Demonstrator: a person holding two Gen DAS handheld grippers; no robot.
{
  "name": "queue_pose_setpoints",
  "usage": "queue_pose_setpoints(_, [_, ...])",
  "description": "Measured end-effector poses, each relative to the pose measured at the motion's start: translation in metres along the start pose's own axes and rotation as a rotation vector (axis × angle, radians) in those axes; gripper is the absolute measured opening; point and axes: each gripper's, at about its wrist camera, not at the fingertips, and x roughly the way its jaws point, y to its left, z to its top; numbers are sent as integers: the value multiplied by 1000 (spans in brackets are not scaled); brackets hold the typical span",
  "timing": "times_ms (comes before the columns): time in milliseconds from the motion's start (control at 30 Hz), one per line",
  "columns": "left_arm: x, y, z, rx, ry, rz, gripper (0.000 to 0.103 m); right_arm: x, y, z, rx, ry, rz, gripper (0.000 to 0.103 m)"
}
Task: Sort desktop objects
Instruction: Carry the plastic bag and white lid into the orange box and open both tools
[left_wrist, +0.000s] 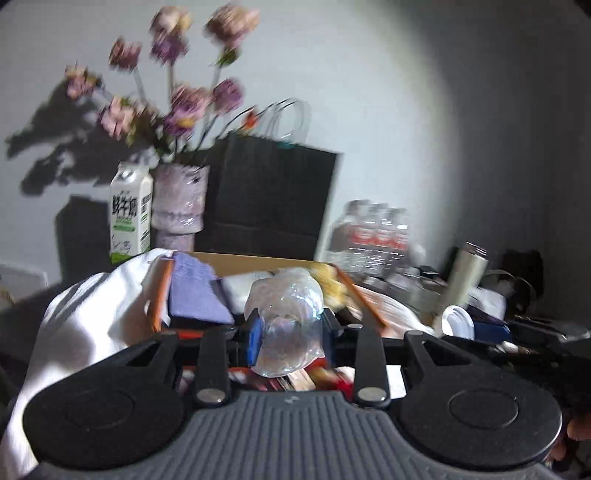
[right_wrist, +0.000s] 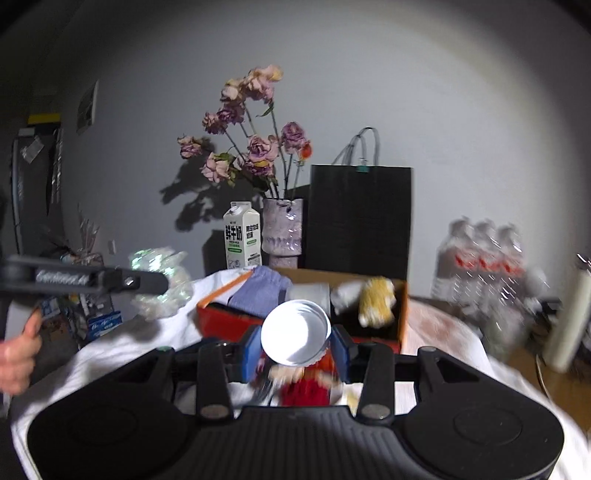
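My left gripper (left_wrist: 291, 334) is shut on a crumpled clear plastic bag (left_wrist: 286, 321) and holds it above an open cardboard box (left_wrist: 255, 260) that contains a purple cloth (left_wrist: 194, 291) and a yellow item (left_wrist: 328, 282). My right gripper (right_wrist: 295, 354) is shut on a white round lid (right_wrist: 295, 332), held in front of the same box (right_wrist: 402, 317). The box shows the purple cloth (right_wrist: 258, 291), a white cup (right_wrist: 310, 293) and a yellow toy (right_wrist: 376, 299). The left gripper with the clear bag (right_wrist: 162, 284) appears at the left of the right wrist view.
A milk carton (right_wrist: 242, 236), a vase of dried flowers (right_wrist: 282, 230) and a black paper bag (right_wrist: 360, 218) stand against the wall behind the box. A pack of water bottles (right_wrist: 484, 258) and a pale cylinder (right_wrist: 569, 317) stand to the right. White cloth (left_wrist: 92, 325) lies left of the box.
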Motion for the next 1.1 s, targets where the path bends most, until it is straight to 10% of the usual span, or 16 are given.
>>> queue_pose_setpoints(400, [251, 86, 44, -31, 337, 217, 34, 276, -59, 42, 19, 451, -81, 39])
queue_pose_setpoints(533, [277, 88, 37, 9, 356, 249, 63, 317, -62, 30, -11, 539, -140, 39])
queue_pose_setpoints(1100, [174, 49, 50, 52, 278, 368, 103, 231, -64, 70, 131, 372, -166, 84])
